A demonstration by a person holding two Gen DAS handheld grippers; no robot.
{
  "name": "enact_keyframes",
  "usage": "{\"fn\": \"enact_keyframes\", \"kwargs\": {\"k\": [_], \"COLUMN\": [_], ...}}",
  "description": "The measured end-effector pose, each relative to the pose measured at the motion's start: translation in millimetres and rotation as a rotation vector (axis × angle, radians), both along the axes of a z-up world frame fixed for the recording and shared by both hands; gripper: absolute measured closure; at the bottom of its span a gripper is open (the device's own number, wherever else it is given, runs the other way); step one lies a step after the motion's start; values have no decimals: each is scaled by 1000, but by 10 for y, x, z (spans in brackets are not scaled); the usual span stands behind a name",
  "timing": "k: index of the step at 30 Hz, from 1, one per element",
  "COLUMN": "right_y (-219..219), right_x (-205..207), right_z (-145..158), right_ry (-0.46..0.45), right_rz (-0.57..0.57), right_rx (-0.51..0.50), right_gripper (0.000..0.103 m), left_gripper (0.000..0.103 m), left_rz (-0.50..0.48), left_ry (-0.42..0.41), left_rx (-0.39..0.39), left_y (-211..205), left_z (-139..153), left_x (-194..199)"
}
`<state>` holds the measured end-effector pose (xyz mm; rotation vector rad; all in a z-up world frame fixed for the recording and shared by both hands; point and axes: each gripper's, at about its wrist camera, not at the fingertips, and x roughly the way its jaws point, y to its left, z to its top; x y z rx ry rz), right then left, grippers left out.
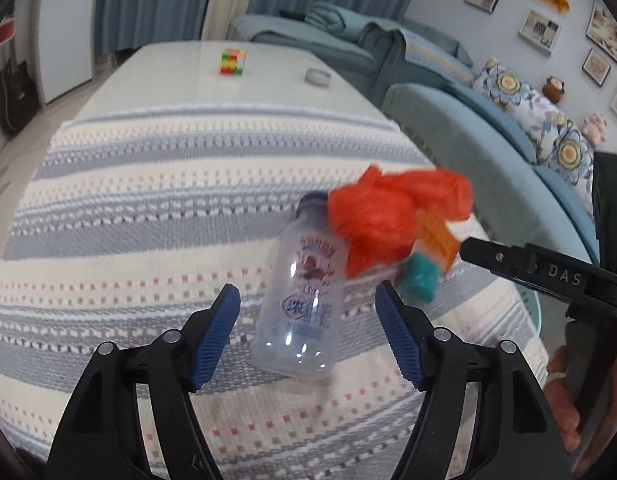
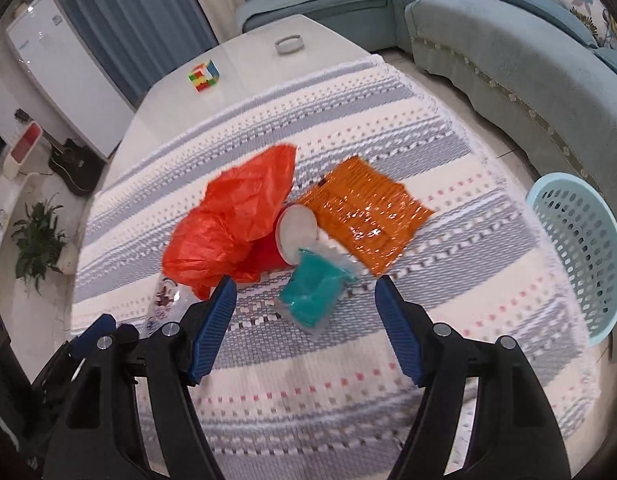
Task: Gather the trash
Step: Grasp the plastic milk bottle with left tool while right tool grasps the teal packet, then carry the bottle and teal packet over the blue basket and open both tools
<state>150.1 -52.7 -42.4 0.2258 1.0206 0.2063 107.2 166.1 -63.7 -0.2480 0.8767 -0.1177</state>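
On the striped tablecloth (image 2: 348,392), a clear plastic bottle (image 1: 304,300) lies between the wide-open, empty left gripper (image 1: 306,320) fingers. Beside it sit a crumpled red bag (image 2: 232,224), orange wrapper (image 2: 368,212) and teal packet (image 2: 312,296), before the equally open, empty right gripper (image 2: 306,320). Likely light and slippery, the bottle suits a mid-body grasp; a basket (image 2: 580,248) waits at the table's edge.

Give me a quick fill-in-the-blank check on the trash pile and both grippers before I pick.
1. The clear plastic bottle lies between the open fingers of the ____ gripper.
2. The crumpled plastic bag is ____ in colour.
3. The right gripper is open in front of a ____ packet.
4. The perforated basket is light ____.

Missing words: left; red-orange; teal; blue
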Motion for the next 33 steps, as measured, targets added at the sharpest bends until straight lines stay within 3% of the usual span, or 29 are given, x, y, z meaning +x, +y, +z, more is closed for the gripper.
{"fn": "enact_keyframes", "kwargs": {"k": [3,7,18,21,25,33], "right_y": [121,180,254,205,162,66], "right_x": [-19,22,235,280,312,222], "right_z": [-145,-332,-496,-571,-632,-622], "right_ry": [-20,33,61,86,112,99], "right_rz": [14,13,-24,-26,-12,28], "right_rx": [-36,-23,-86,-72,-57,-97], "right_gripper": [35,35,35,40,64,68], "left_gripper": [33,33,37,48,49,49], "left_rz": [-30,-52,-76,-71,-53,17], "left_ry": [24,51,74,87,86,85], "left_rx": [22,106,208,206,168,92], "left_y": [-49,-194,-413,-395,-330,-95], "left_z": [-119,-255,-422,-463,-482,-489], "left_x": [86,194,462,518,508,228]}}
